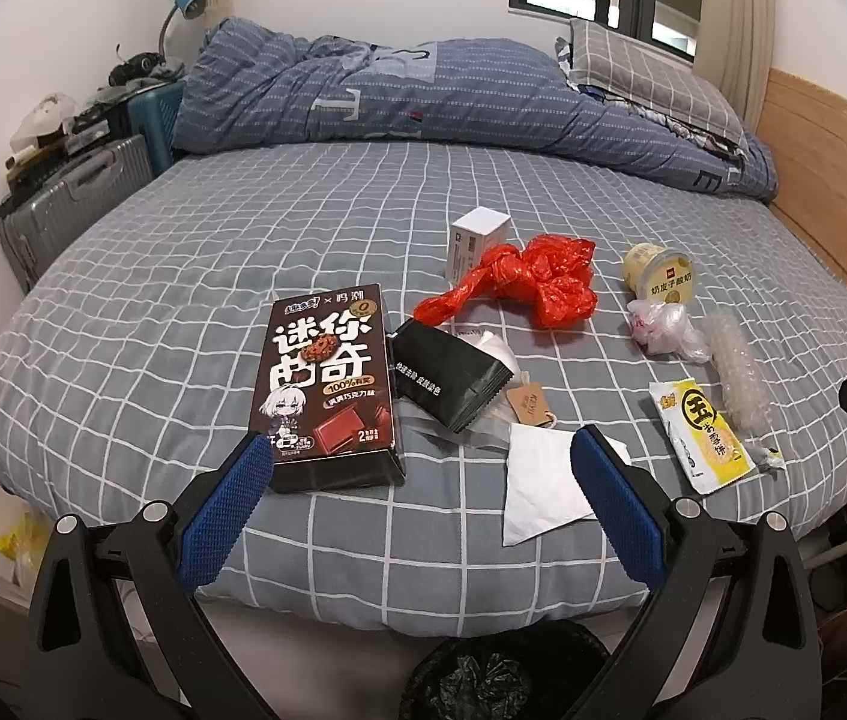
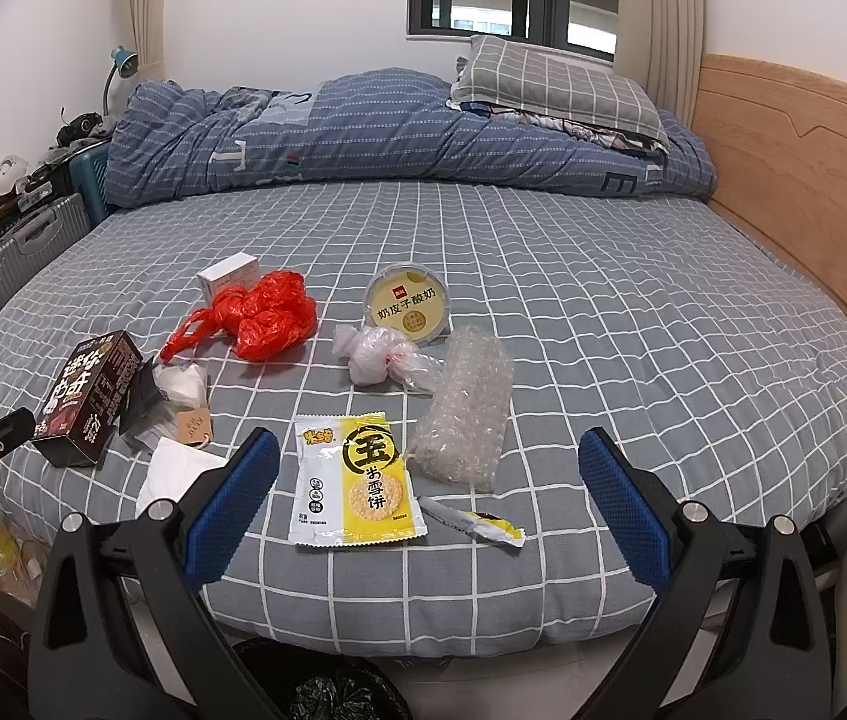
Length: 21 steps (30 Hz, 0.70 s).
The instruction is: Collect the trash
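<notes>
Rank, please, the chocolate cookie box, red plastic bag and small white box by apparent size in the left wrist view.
1. chocolate cookie box, though it lies nearest the camera
2. red plastic bag
3. small white box, partly hidden behind the bag

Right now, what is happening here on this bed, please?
A person holds two grippers over a bed strewn with trash. The left gripper is open near the brown cookie box; the right gripper is open above the yellow snack wrapper. Nothing is picked up yet. A black-lined bin waits below the bed edge.
</notes>
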### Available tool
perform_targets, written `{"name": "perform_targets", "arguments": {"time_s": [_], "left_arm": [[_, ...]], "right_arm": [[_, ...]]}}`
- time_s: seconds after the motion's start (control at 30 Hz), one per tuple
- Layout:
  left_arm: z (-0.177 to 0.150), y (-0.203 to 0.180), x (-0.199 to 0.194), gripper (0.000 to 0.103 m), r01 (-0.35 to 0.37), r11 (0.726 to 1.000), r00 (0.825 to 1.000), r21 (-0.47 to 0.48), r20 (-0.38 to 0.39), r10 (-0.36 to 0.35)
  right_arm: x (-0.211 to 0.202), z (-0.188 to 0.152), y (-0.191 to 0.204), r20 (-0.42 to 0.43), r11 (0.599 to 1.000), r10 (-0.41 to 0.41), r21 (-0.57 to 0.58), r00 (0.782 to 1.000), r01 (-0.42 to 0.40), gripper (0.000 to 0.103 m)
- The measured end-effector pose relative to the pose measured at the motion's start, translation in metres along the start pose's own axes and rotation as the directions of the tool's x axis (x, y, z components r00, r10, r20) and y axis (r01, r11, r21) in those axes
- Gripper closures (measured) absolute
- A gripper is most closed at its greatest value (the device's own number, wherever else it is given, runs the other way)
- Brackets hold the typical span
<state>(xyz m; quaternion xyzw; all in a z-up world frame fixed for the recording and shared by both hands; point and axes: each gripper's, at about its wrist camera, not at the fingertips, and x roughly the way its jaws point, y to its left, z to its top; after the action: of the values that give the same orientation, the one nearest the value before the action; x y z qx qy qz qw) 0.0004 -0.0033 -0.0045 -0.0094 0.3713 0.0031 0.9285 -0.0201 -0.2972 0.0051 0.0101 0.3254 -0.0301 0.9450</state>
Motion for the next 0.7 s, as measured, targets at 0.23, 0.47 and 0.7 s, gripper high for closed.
{"name": "perform_targets", "arguments": {"time_s": [0.23,0.47,0.7], "left_arm": [[0.000,0.005,0.003,0.005,0.000,1.000,1.000,-0.016,-0.008,0.000],[0.003,0.015,0.027,0.005,-0.048,0.998,0.998,-0.029,-0.041,0.047],[0.011,0.030,0.072,0.006,-0.077,0.997,0.990,-0.022,-0.122,0.073]], "right_arm": [[0.001,0.000,0.000,-0.002,1.000,0.003,-0.002,1.000,-0.003,0.007],[0.028,0.006,0.002,-0.012,1.000,-0.016,-0.026,1.000,0.015,0.007],[0.069,0.010,-0.005,-0.072,0.999,-0.039,-0.015,0.997,0.038,0.007]]}}
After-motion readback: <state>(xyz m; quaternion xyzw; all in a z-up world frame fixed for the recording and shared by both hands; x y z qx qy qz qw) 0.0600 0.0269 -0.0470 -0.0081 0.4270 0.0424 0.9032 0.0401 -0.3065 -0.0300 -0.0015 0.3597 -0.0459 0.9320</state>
